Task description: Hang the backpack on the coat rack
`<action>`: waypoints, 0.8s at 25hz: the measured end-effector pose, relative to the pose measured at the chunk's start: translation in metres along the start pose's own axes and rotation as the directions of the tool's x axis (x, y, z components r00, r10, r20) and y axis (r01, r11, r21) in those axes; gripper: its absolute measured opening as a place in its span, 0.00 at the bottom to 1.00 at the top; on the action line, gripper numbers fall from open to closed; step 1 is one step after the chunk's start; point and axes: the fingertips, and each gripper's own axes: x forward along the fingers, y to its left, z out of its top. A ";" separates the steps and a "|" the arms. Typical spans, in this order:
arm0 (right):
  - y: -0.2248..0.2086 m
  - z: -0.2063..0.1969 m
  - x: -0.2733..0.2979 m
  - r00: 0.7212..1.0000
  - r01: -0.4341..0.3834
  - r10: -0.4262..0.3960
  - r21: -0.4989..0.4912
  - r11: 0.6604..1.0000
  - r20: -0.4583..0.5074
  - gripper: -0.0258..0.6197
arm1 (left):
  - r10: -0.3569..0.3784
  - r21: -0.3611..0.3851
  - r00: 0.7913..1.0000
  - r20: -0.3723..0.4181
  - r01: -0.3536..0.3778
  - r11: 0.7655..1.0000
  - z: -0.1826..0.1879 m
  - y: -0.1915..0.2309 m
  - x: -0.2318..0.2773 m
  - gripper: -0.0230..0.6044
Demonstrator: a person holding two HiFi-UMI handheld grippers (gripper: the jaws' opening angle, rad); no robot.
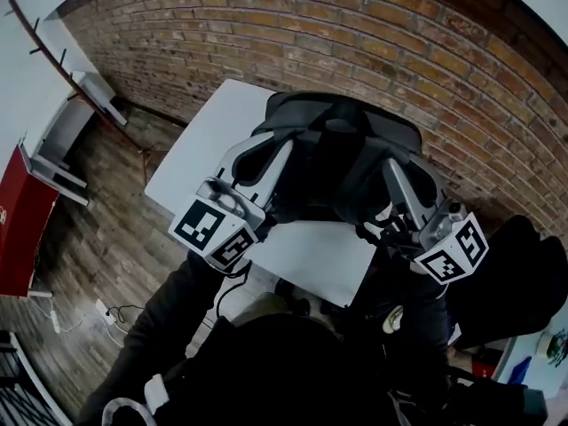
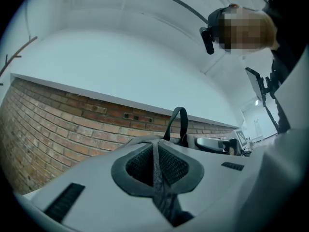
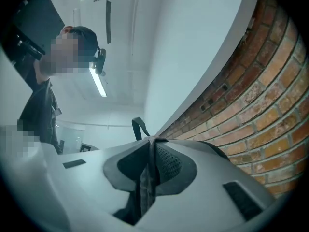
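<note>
A dark grey backpack (image 1: 333, 162) hangs lifted over the white table (image 1: 200, 145), held between both grippers. My left gripper (image 1: 277, 156) is shut on its left shoulder strap (image 2: 157, 170), which runs pinched between the jaws. My right gripper (image 1: 392, 169) is shut on the other shoulder strap (image 3: 145, 175) in the same way. The backpack's top carry loop (image 2: 178, 124) stands upright beyond the jaws and also shows in the right gripper view (image 3: 140, 127). The coat rack (image 1: 44, 47), a thin brown pole with pegs, stands far off at the upper left by the white wall.
A brick wall (image 1: 373, 43) runs behind the table. Left of the table are a white stand (image 1: 67, 140) and a red cabinet (image 1: 18, 224); cables (image 1: 106, 313) lie on the wooden floor. A black bulky object (image 1: 515, 278) sits at the right.
</note>
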 end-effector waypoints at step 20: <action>0.189 -0.082 0.173 0.930 -0.363 0.367 0.109 0.925 -0.020 0.10 | 0.387 0.045 0.920 0.061 -0.389 0.920 0.070 0.107 -0.254 0.10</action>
